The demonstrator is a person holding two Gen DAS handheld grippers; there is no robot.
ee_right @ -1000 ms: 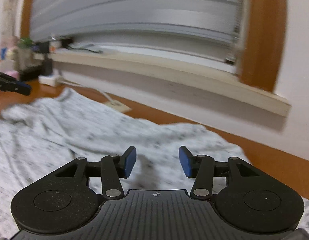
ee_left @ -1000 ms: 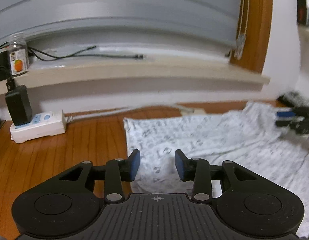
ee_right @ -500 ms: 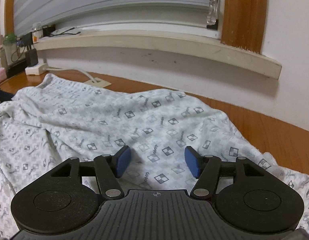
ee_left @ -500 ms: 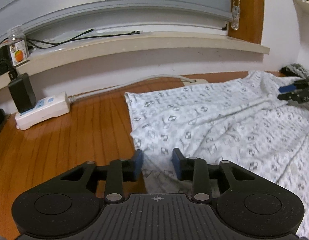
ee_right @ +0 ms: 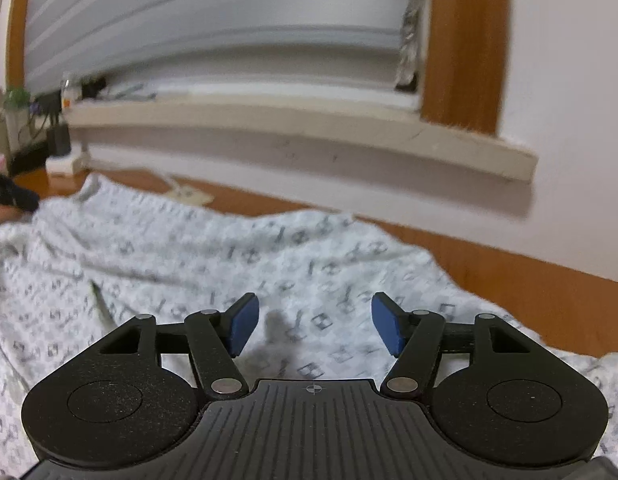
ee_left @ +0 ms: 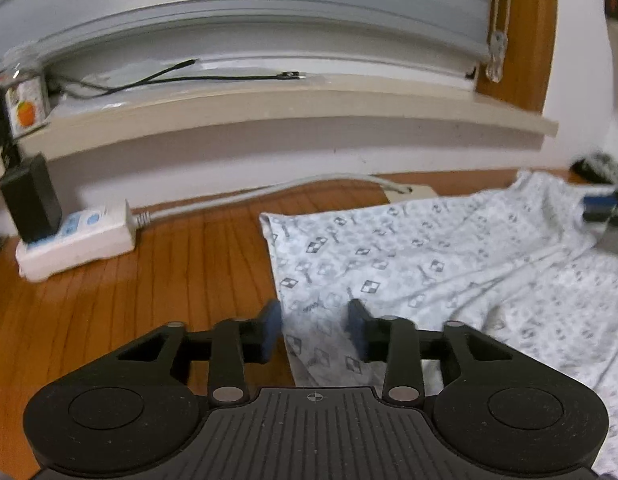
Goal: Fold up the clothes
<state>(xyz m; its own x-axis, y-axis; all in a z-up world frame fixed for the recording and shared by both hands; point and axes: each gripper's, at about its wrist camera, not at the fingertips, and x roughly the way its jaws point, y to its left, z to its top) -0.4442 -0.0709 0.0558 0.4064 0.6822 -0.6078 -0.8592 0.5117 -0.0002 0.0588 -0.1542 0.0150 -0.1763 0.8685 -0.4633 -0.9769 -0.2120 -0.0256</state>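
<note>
Across the wooden floor [ee_left: 157, 280], below the sill [ee_left: 269, 108], a patterned garment [ee_left: 429, 264] is lying spread out. Its left edge is running between the pads of the left gripper [ee_left: 313, 330], whose jaws are closing around it without pressing yet. Over the cloth's right part, near its far edge, the right gripper [ee_right: 313, 328] is hanging with jaws apart and nothing between them. Beside the wall, a power strip [ee_left: 75, 236] is sitting, well apart from the cloth.
</note>
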